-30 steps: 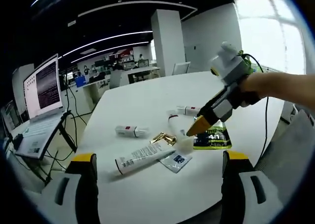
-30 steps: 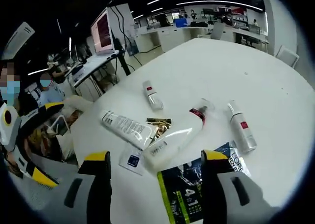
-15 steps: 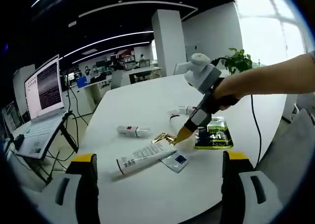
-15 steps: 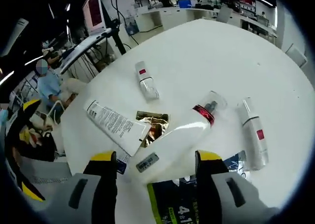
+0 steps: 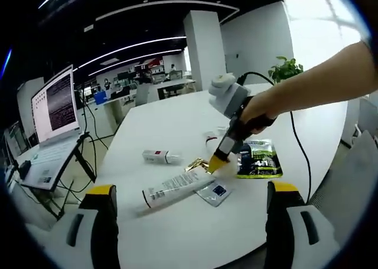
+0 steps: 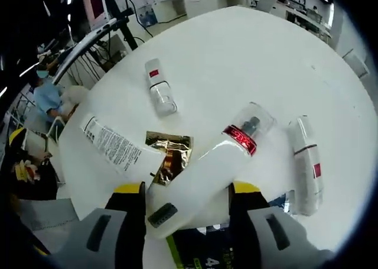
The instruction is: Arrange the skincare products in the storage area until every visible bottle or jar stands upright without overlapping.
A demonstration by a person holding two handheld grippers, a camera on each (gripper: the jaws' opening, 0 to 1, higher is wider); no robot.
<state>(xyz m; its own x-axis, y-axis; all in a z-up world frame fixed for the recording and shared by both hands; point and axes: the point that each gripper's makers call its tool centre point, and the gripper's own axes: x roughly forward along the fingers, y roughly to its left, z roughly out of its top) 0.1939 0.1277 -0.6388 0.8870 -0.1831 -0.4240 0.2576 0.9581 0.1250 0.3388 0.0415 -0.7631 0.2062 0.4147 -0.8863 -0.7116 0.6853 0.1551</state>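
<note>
A large white bottle (image 6: 204,171) with a red band and a clear cap lies on its side on the white table (image 6: 248,56). My right gripper (image 6: 186,192) is open, low over the bottle's base end, with one jaw on each side of it. Beside the bottle lie a printed white tube (image 6: 112,145), a gold sachet (image 6: 168,156), a small red-labelled bottle (image 6: 159,91) and a slim white bottle (image 6: 307,162). My left gripper (image 5: 192,189) is open and holds nothing, back from the tube (image 5: 174,186). From there I see the right gripper (image 5: 214,162) held down at the pile.
A green and black packet (image 5: 258,159) lies under the bottle's base end, and a small blue sachet (image 5: 215,191) sits near the tube. A laptop (image 5: 50,115) stands on a stand off the table's left side. A person's arm (image 5: 319,83) reaches in from the right.
The right gripper has come down and closer to the large white bottle, which now lies between its jaws. The left gripper has stayed where it was.
</note>
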